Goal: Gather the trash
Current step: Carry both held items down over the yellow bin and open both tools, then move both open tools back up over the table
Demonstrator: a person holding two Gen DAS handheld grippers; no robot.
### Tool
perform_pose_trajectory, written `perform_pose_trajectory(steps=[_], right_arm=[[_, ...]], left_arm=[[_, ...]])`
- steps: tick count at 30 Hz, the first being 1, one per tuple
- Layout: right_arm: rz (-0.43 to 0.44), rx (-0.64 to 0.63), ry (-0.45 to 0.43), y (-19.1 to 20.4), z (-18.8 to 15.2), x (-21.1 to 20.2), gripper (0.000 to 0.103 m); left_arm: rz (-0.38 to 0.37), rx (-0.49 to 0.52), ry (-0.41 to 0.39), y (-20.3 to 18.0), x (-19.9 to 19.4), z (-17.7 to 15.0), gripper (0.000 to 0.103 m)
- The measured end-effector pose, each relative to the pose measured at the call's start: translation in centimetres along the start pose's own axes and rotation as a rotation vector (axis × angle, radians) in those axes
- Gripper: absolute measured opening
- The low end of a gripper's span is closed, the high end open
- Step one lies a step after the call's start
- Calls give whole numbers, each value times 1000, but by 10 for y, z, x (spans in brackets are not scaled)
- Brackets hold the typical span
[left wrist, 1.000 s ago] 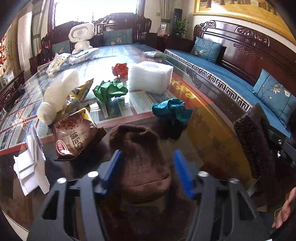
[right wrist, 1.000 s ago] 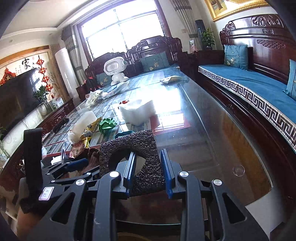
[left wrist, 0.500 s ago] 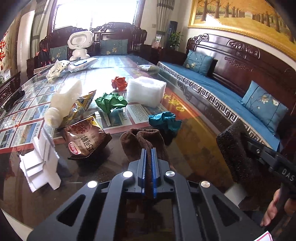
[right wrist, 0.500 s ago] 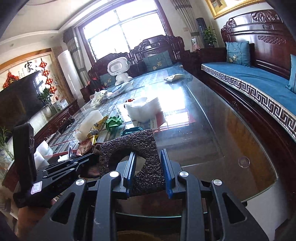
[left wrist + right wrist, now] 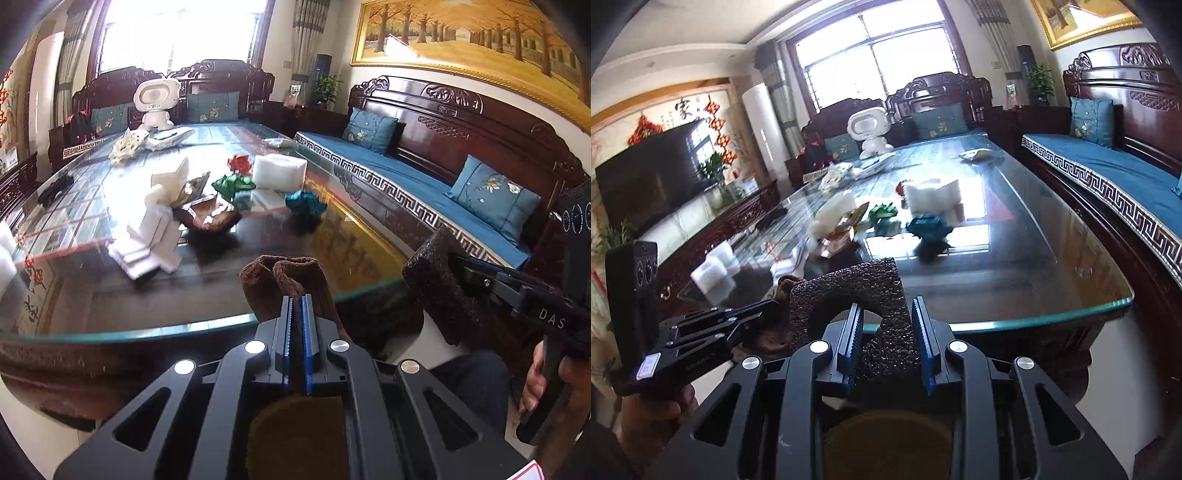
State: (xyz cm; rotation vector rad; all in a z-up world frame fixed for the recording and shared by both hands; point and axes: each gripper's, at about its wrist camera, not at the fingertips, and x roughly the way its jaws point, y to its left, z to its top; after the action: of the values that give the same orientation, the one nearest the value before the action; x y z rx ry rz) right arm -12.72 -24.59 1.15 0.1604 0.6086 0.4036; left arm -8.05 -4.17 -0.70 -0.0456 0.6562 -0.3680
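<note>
My left gripper (image 5: 296, 301) is shut on a brown cloth (image 5: 291, 275) and holds it off the near edge of the glass table (image 5: 110, 332). My right gripper (image 5: 886, 310) is shut on a black foam piece (image 5: 846, 291), also held off the table; that piece shows in the left wrist view (image 5: 432, 273) too. On the table lie a teal paper ball (image 5: 304, 203), a green paper ball (image 5: 232, 184), a red paper ball (image 5: 240, 162), a snack bag (image 5: 207, 218), white foam (image 5: 279, 171) and white folded paper (image 5: 147, 243).
A white toy robot (image 5: 155, 99) stands at the table's far end beside more wrappers (image 5: 127, 146). A blue-cushioned wooden sofa (image 5: 424, 184) runs along the right. A television (image 5: 646, 177) stands at the left.
My left gripper closed on the brown cloth, lifted it and pulled back past the table's near edge. My right gripper, still gripping the black foam, also drew back from the table.
</note>
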Motion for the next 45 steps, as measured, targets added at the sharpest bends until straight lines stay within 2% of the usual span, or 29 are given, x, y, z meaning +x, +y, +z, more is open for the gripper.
perform_pose_trajectory(steps=[8,9,10,12,20,23,24,25,27,31,36,38,40,45], right_arm=[[-37,-50,192,34,-84,5,27],[-50,-54,215,36,-94,7,30],[-63,-54,226,37,-101,6,47],[-82,-38,205,36,-111,0,72],[-118,41,111,20,-113,-21,71],[-132,69,77,13,-105,-26,71],[-134,73,70,11,-102,-26,71],[-134,76,67,10,-99,-26,71],[-130,76,55,8,-92,-25,71],[-113,62,34,13,-78,-21,71],[-65,50,-8,20,-57,-11,71],[-52,45,-28,24,-47,-7,71],[-39,35,-38,28,-35,2,71],[-12,21,-47,36,-3,31,71]], left_arm=[[-31,-6,82,-1,-24,-67,6],[-36,-4,94,-1,-26,-75,6],[-38,-1,104,-2,-26,-81,6],[-42,-1,123,-1,-28,-93,6],[-106,47,206,-16,-27,-125,6],[-143,60,220,-20,-27,-129,10],[-160,61,219,-21,-27,-128,21],[-193,74,216,-23,-29,-128,43],[-205,106,191,-30,-35,-127,68],[-218,133,160,-36,-40,-123,68],[-168,87,116,-24,-38,-107,68],[-123,68,78,-13,-38,-93,70],[-68,45,35,0,-38,-77,79],[70,-3,-57,33,-29,-28,83]])
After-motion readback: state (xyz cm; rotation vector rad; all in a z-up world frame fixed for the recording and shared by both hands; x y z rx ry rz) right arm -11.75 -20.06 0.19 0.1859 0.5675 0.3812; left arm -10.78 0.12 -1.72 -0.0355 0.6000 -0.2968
